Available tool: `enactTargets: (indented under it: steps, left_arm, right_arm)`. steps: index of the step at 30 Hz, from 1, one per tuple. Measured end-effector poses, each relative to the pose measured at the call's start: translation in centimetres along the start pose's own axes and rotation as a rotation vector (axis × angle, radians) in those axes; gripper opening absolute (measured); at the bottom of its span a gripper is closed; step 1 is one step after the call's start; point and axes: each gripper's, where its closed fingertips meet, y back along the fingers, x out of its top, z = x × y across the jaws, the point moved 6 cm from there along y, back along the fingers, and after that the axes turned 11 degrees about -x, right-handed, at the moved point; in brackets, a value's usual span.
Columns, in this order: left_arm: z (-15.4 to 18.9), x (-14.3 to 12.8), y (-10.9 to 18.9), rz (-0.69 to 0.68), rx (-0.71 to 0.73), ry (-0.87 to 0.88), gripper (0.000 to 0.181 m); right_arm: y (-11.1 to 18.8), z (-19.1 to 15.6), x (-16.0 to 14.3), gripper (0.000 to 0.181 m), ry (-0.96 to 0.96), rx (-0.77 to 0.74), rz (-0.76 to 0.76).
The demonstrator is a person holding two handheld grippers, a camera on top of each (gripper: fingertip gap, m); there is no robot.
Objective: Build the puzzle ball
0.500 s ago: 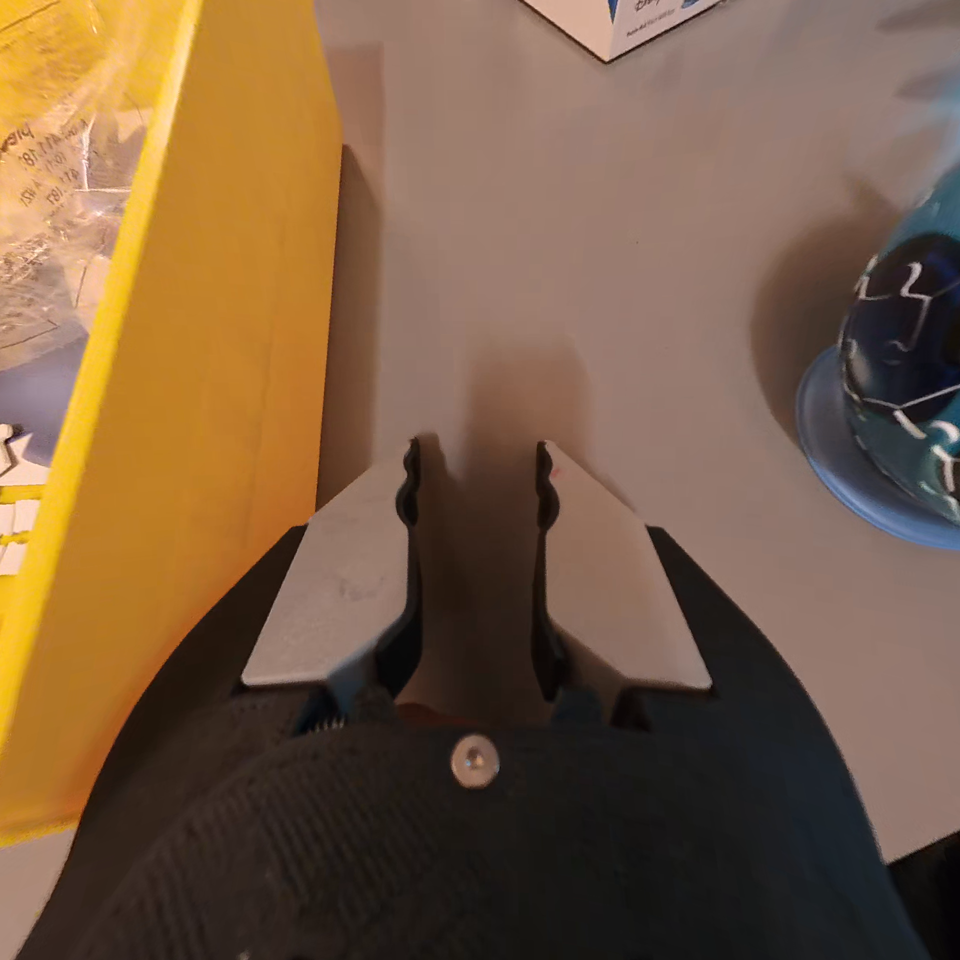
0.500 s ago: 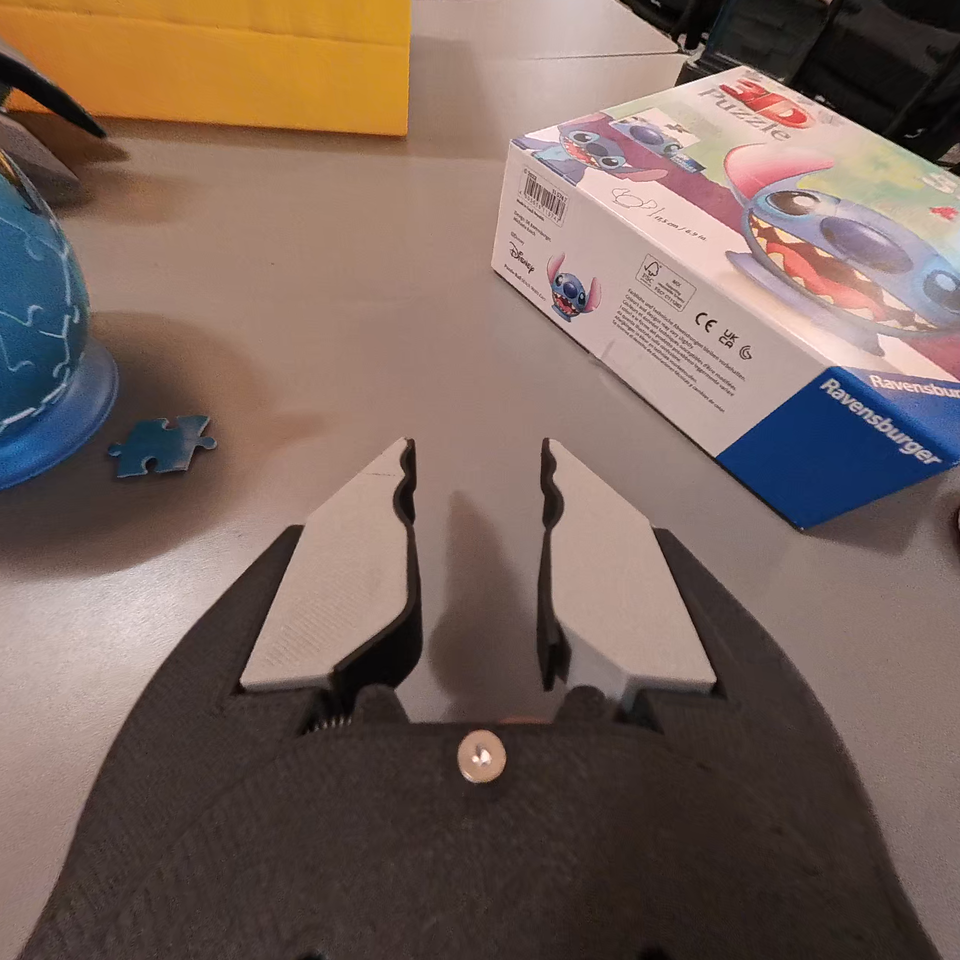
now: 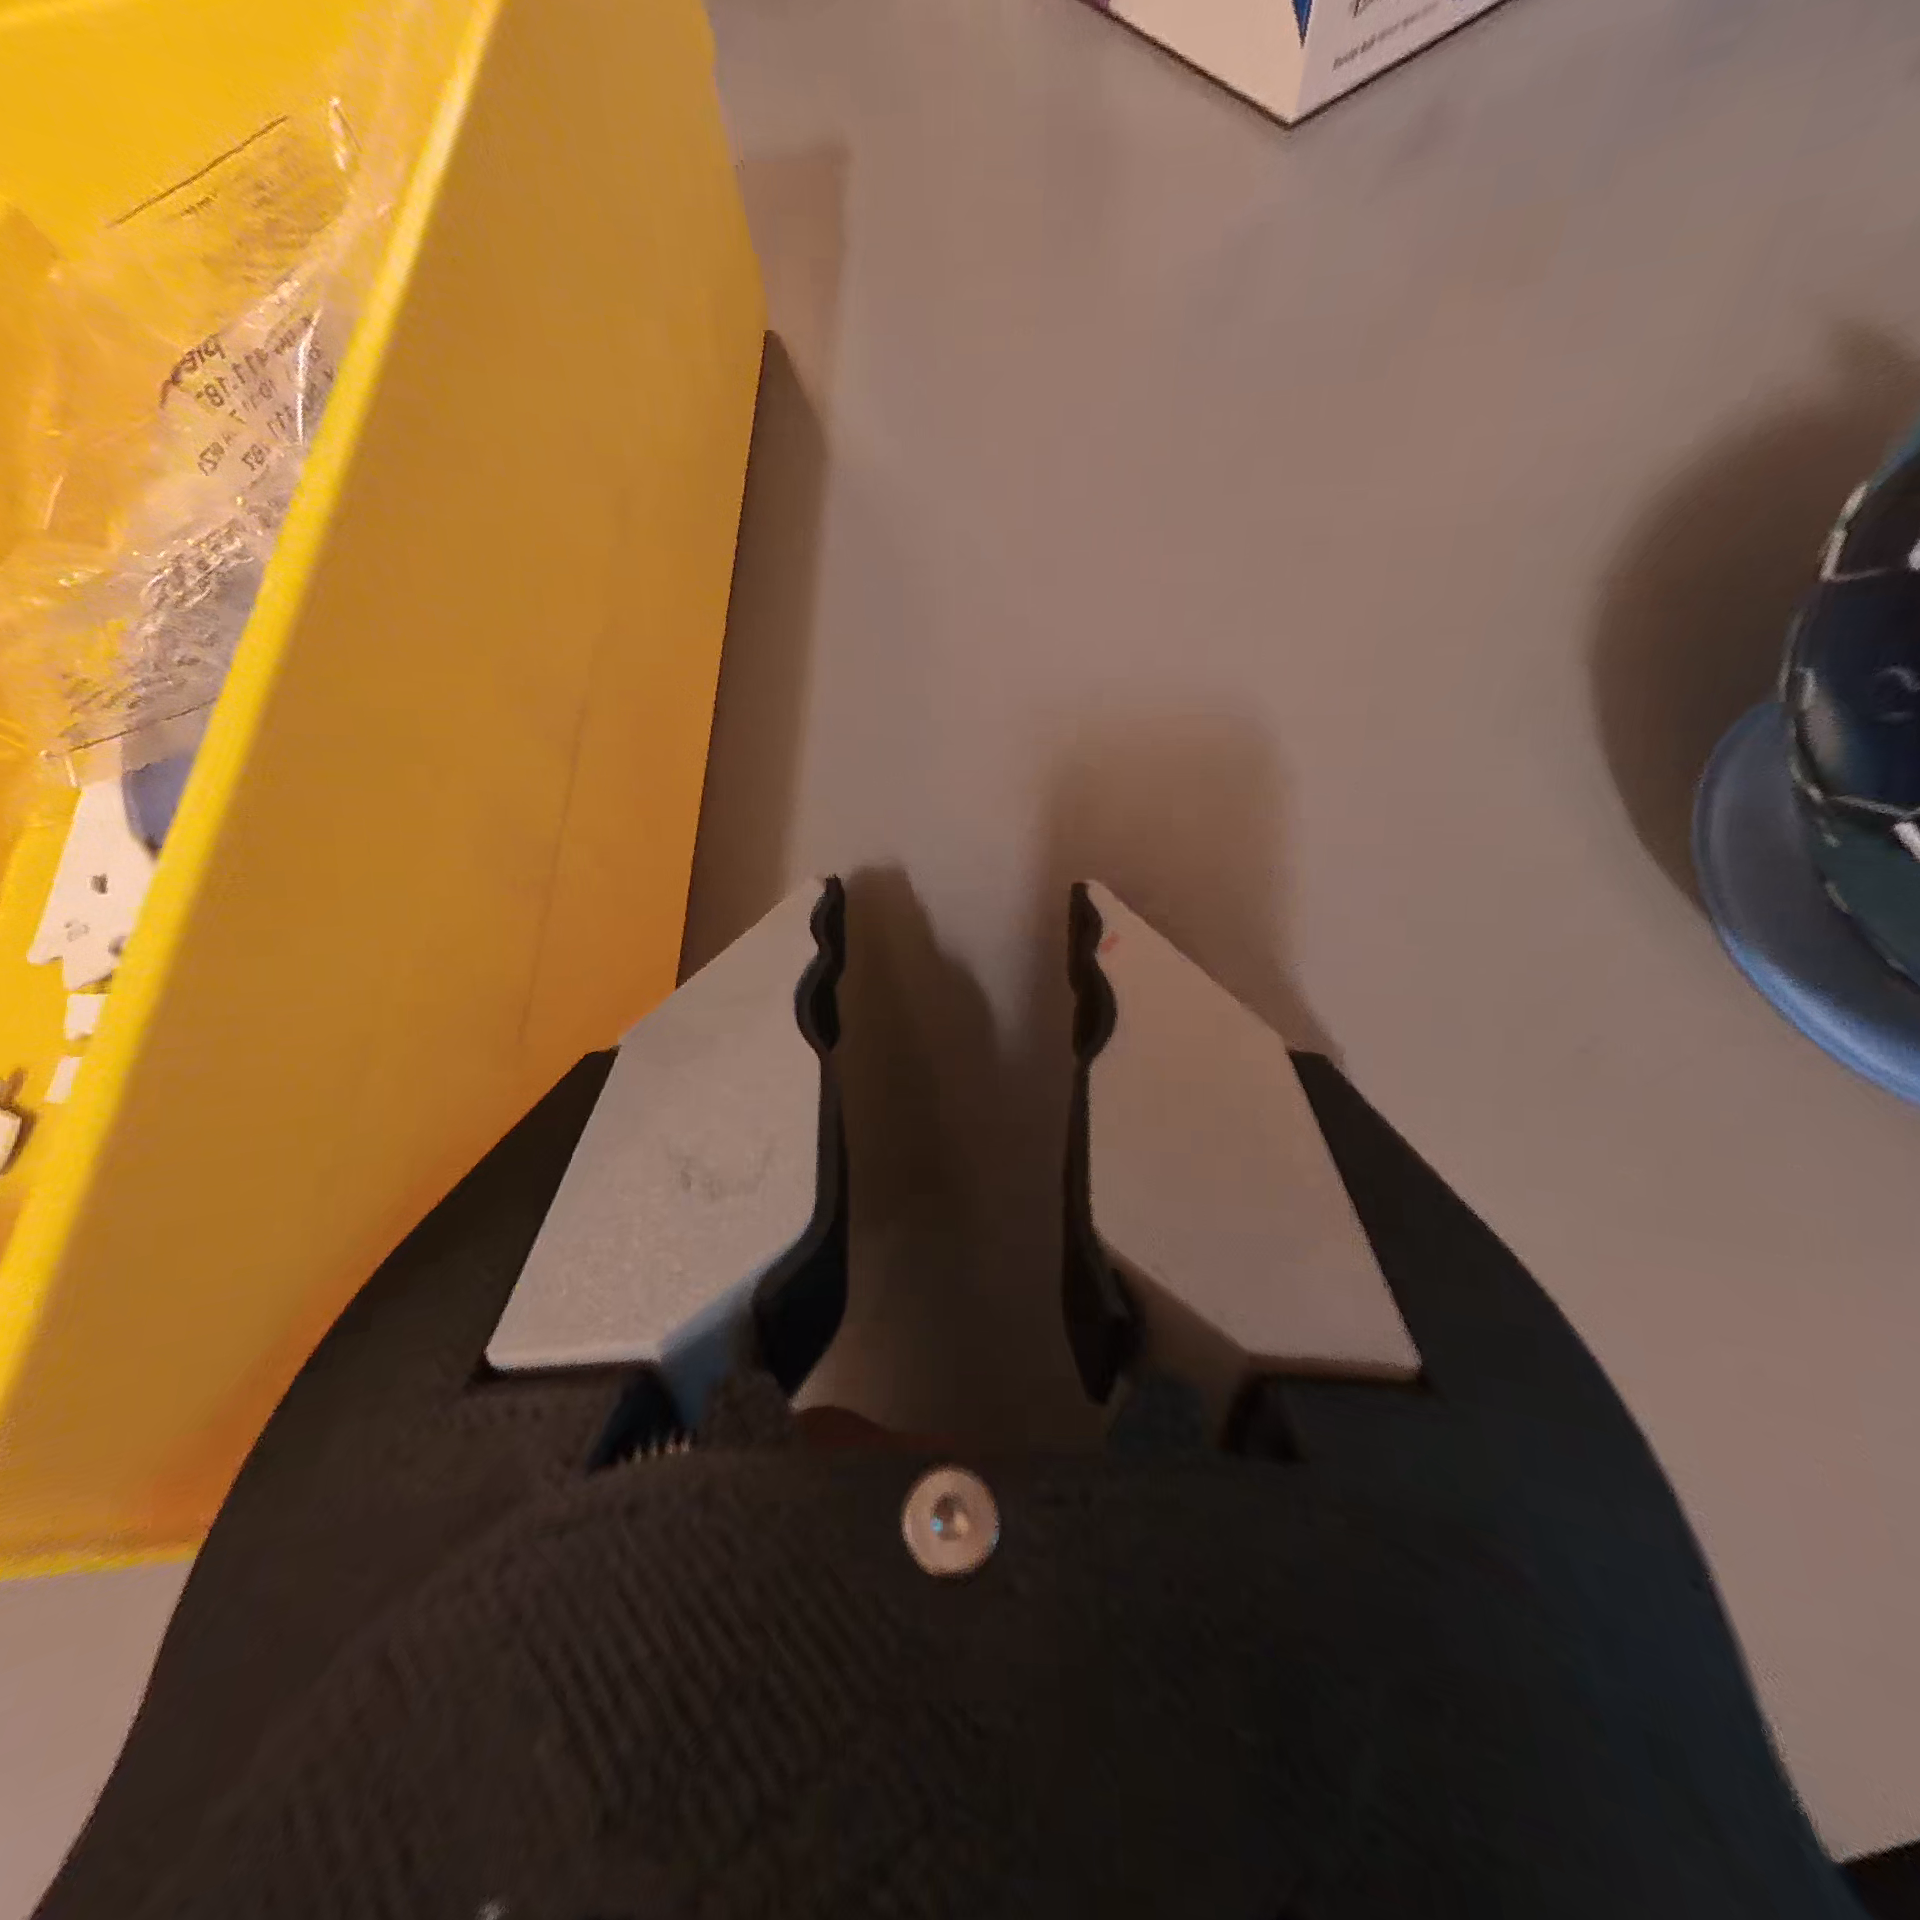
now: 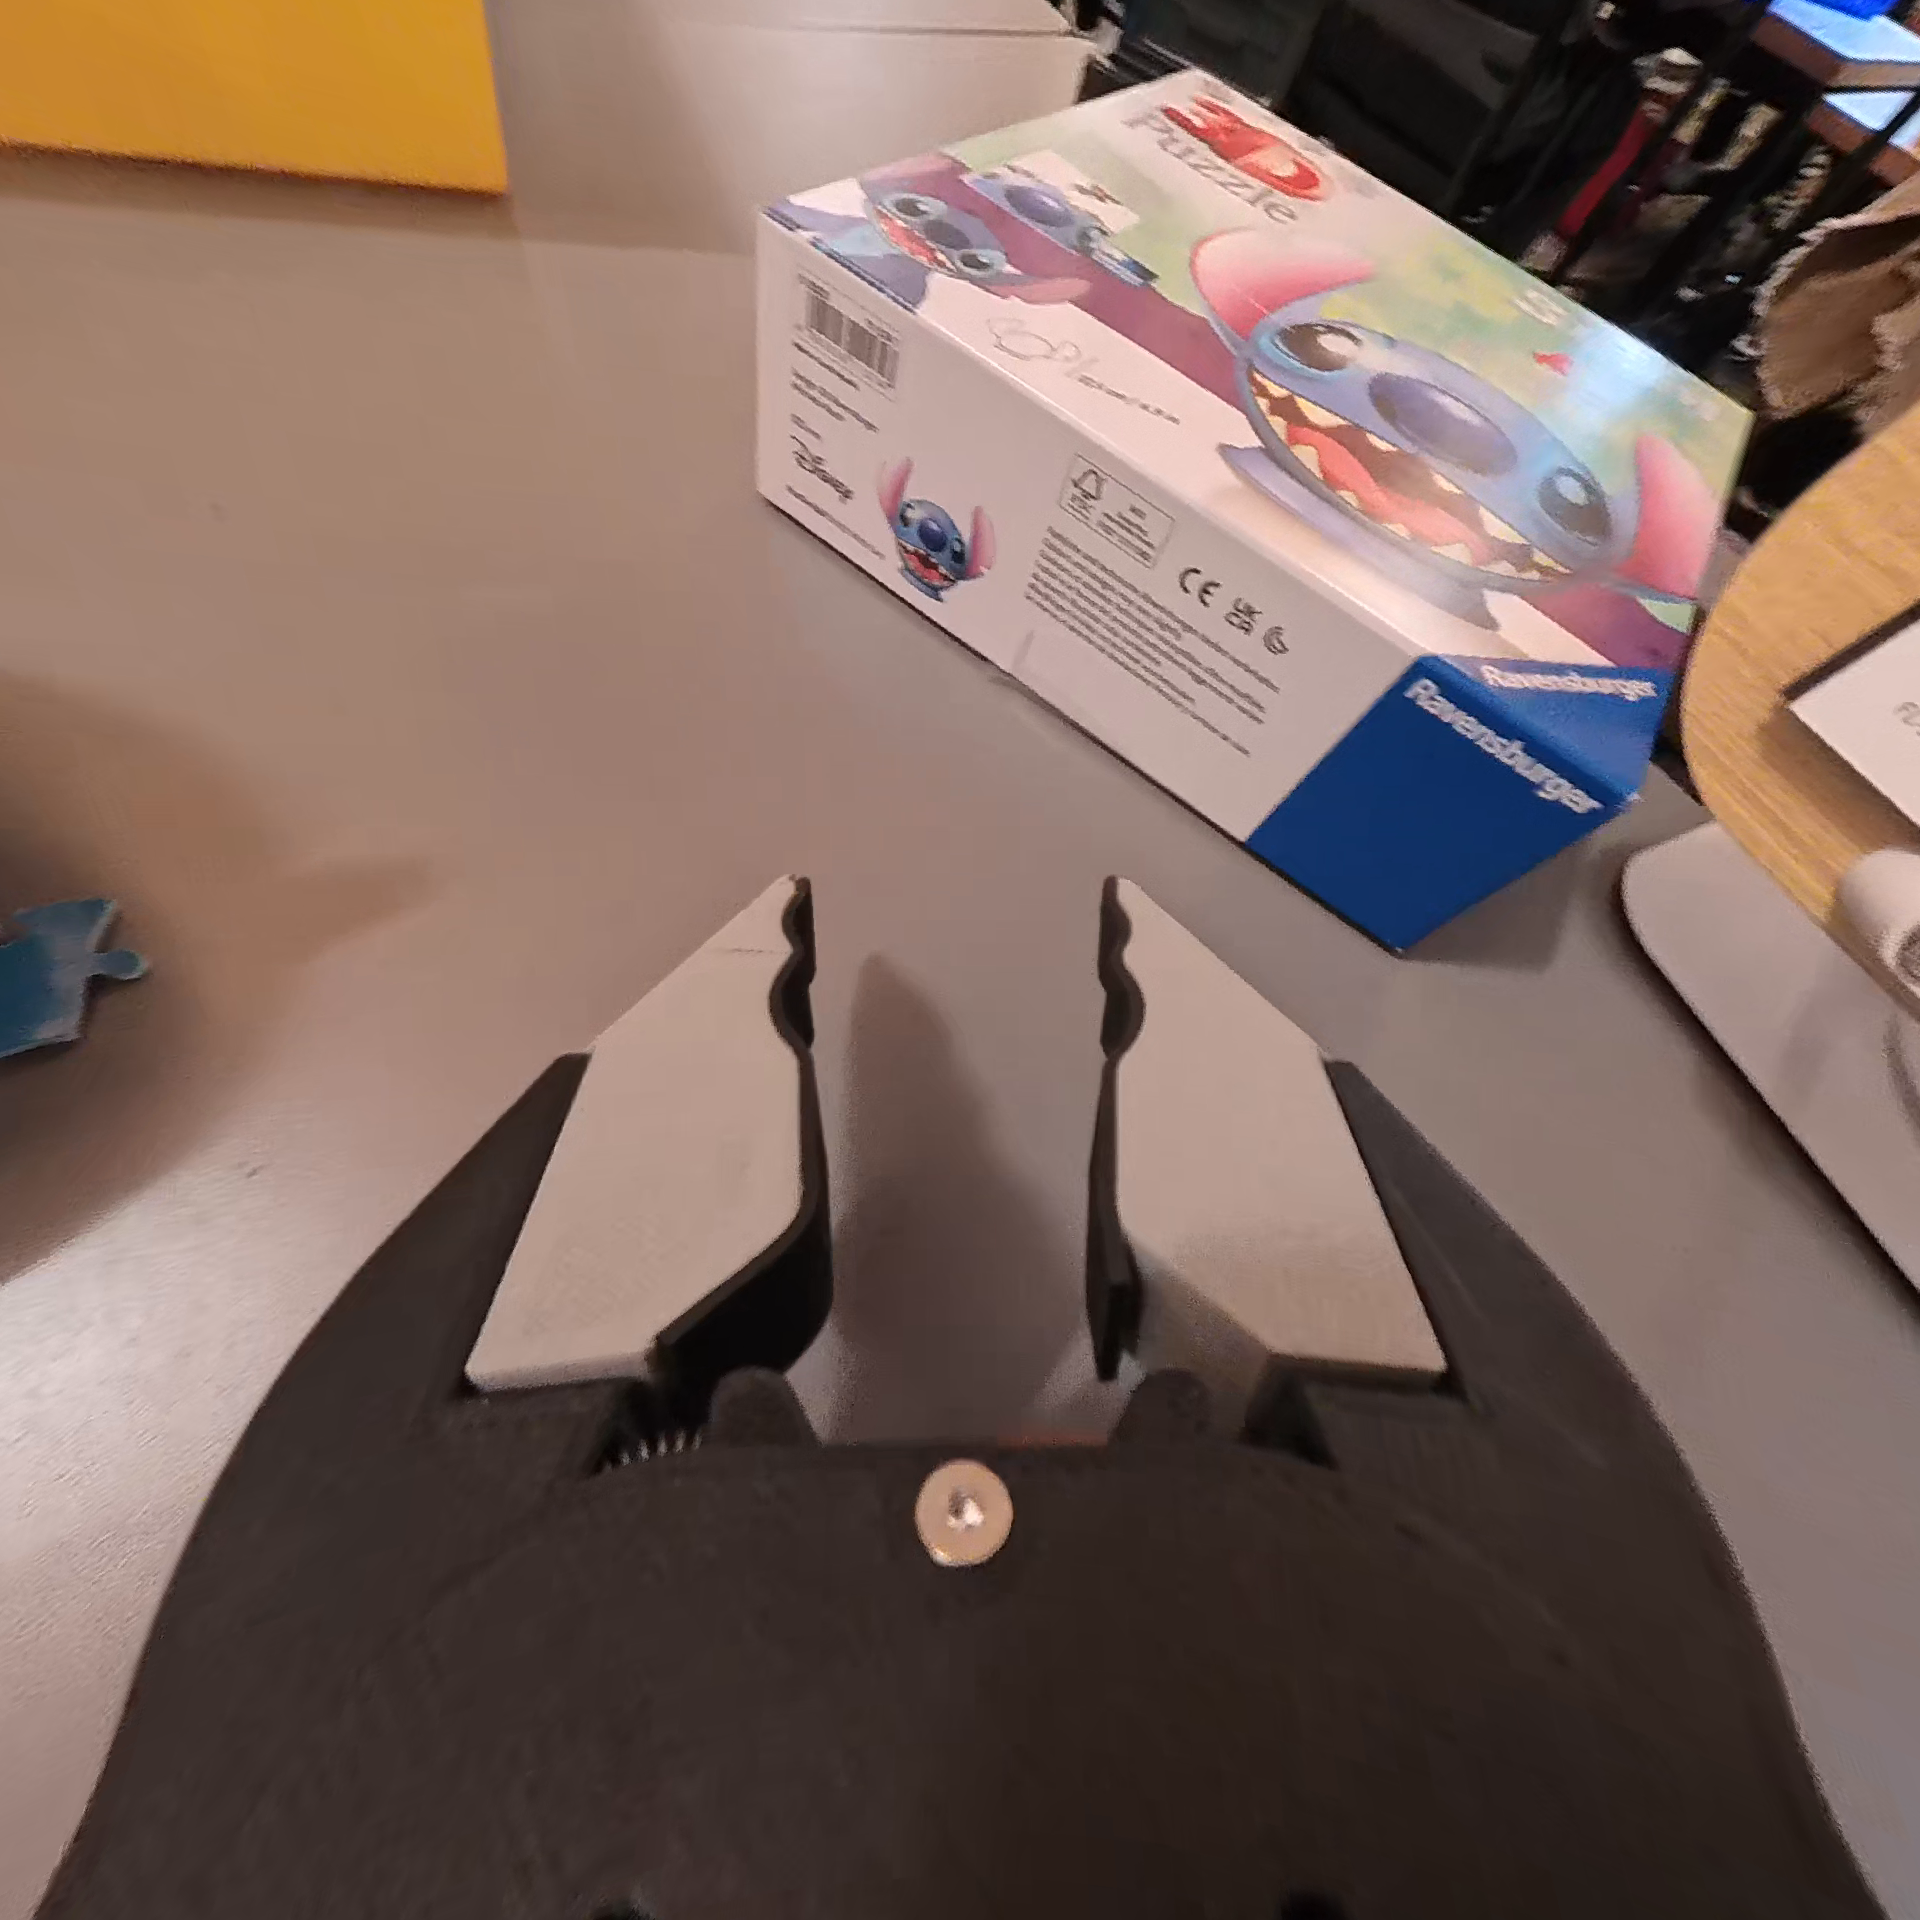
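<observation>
At the right edge of the left wrist view, the puzzle ball [image 3: 1860,727] sits on its blue stand [image 3: 1766,914]; the left gripper [image 3: 951,914] gapes empty. At the right wrist view's left edge lies a loose piece [image 4: 57,971], light, thin, best pinched edgewise; the right gripper [image 4: 956,894] gapes empty too.

Bin [image 3: 436,727] left, puzzle ball [image 3: 1839,748] right, table [image 3: 1195,520] between.

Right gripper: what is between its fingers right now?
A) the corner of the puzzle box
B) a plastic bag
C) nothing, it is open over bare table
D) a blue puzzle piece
C: the right gripper is open with only grey table between its fingers; the loose blue puzzle piece lies far to its left.
</observation>
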Motion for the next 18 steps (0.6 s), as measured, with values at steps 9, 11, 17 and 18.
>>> enactTargets:
  steps: [9,11,17,18]
  left_arm:
    - [0.2,-0.3,-0.5,-0.046,-0.018,-0.016,0.035]
    - [0.2,-0.3,-0.5,-0.047,-0.016,-0.017,0.034]
    - [0.2,-0.3,-0.5,-0.047,-0.024,-0.009,0.033]
    - [0.2,-0.3,-0.5,-0.047,-0.026,-0.008,0.033]
  right_arm:
    - [-0.3,1.2,-0.5,0.056,-0.001,-0.16,-0.055]
    - [-0.3,1.2,-0.5,0.057,0.006,-0.171,-0.055]
    - [-0.3,1.1,-0.4,0.059,0.023,-0.184,-0.051]
    - [-0.3,1.0,-0.4,0.059,0.028,-0.184,-0.052]
